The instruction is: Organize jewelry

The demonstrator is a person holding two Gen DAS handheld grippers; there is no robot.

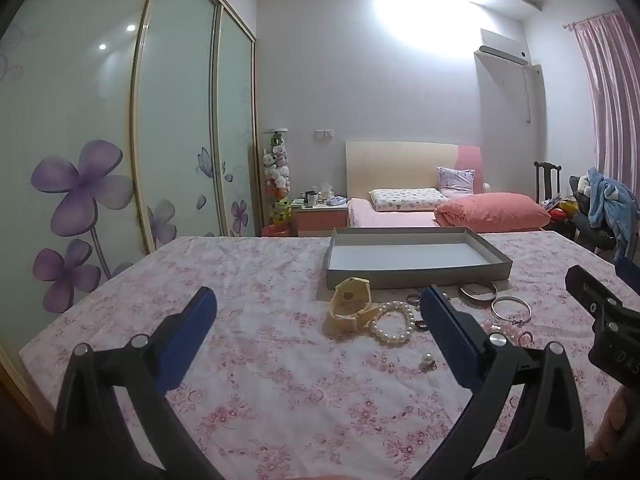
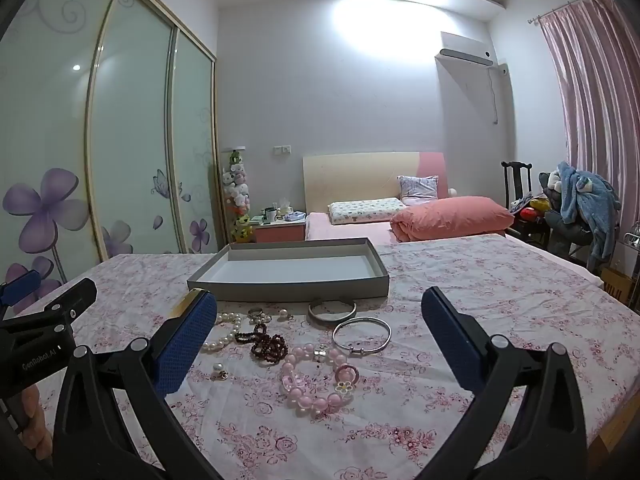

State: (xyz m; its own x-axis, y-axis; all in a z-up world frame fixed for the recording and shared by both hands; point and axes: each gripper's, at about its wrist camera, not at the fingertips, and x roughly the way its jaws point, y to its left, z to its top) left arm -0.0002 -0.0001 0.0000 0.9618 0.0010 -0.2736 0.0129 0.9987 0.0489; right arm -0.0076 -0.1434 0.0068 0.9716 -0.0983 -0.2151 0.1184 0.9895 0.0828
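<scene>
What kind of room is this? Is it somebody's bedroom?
Most likely yes, a bedroom: there is a bed with pillows against the far wall, a tall sliding wardrobe painted with purple flowers, and pink curtains.

The left gripper's blue-padded finger [image 1: 448, 332] covers part of the small rings; the dark red bead bracelet [image 1: 420, 324] barely shows.

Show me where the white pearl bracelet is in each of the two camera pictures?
Left wrist view: pearl bracelet lies centre-right, beside the yellow watch, just left of the right finger.
Right wrist view: pearl bracelet lies left of centre, partly hidden behind the left finger, next to the dark red beads.
Shared landmark: the grey tray, just behind the jewelry in both.
</scene>
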